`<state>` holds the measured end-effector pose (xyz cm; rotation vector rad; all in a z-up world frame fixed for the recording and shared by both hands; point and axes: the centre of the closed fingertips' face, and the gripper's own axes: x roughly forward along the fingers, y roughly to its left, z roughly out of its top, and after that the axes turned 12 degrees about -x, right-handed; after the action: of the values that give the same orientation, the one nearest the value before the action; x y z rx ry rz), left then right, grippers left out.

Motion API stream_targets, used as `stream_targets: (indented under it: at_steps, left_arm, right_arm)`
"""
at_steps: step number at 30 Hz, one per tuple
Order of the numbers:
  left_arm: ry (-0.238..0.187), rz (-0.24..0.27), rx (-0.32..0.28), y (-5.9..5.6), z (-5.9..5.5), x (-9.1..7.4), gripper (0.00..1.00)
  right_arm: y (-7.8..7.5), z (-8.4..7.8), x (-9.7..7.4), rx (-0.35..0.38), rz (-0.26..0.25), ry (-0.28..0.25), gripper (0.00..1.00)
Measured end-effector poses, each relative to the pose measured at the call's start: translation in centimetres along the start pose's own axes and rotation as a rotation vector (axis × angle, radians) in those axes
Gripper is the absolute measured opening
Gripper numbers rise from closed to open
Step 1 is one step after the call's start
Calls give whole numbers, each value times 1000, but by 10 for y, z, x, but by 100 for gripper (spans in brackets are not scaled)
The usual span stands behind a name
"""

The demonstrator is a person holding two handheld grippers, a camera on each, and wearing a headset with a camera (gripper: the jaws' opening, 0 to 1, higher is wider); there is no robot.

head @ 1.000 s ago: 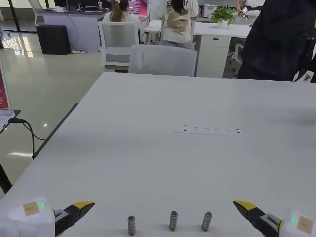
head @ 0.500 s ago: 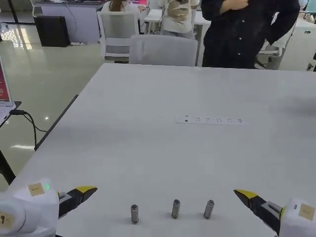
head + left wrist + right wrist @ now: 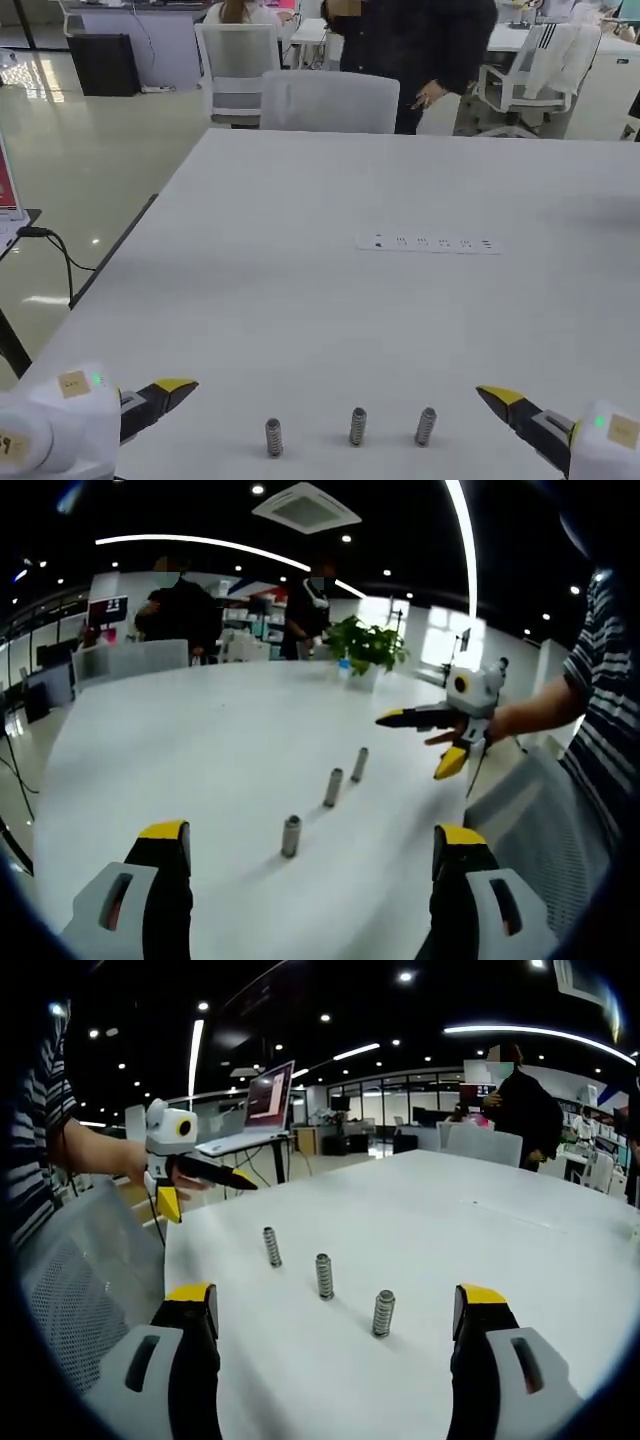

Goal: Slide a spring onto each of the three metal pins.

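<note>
The risk I see here is of knocking a spring over. The three springs (image 3: 358,426) are thin and stand upright in a short row on the smooth worktop (image 3: 300,250), each a little apart from the next. If a jaw comes in low from the side, it can push one down, and I expect it would roll away. A second risk is the wide opening of the jaws: closing around one spring could also catch its neighbour. A grip that is off-centre on the coils could also make the spring jump out.

Both grippers are open and hold nothing. The left gripper (image 3: 172,392) and the right gripper (image 3: 500,400) hang just above the worktop, with their tips pointing toward each other and the row between them.

In the left gripper view the nearest spring (image 3: 291,835) stands just ahead of the jaws, slightly to the left of the middle of the gap, and the other two go away toward the right gripper. In the right gripper view the nearest spring (image 3: 383,1313) is also just ahead, between the jaws. Neither gripper touches any spring.

I cannot tell if a pin already sits inside each spring.
</note>
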<state>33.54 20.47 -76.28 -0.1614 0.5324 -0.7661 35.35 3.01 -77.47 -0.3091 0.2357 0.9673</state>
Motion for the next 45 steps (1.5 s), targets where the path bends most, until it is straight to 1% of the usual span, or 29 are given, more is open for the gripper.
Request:
stream_targets:
  at_steps: [4, 8, 14, 22, 25, 31, 36, 40, 45]
  left_arm:
    - [-2, 3, -8, 1, -1, 0, 98]
    - [6, -5, -5, -1, -3, 1, 98]
    - [18, -11, 1, -1, -4, 3, 98]
    - [12, -8, -5, 1, -3, 3, 98]
    - [16, -2, -8, 2, -4, 3, 98]
    - [8, 8, -13, 4, -3, 1, 98]
    - [9, 7, -14, 3, -3, 2, 98]
    - [-5, 1, -18, 1, 1, 3, 98]
    - [7, 0, -19, 1, -2, 4, 98]
  right_arm:
    - [0, 1, 1, 2, -1, -4, 98]
    - [0, 1, 1, 4, -1, -4, 98]
    - [0, 0, 2, 10, -1, -5, 98]
    - [0, 0, 3, 12, -3, -5, 98]
    - [-1, -1, 2, 18, -7, -5, 98]
    - [-2, -6, -3, 23, -18, 1, 97]
    - [-4, -7, -6, 28, -24, 2, 97]
    - [-5, -5, -6, 27, -30, -1, 97]
    - [-4, -5, -6, 25, -31, 2, 96]
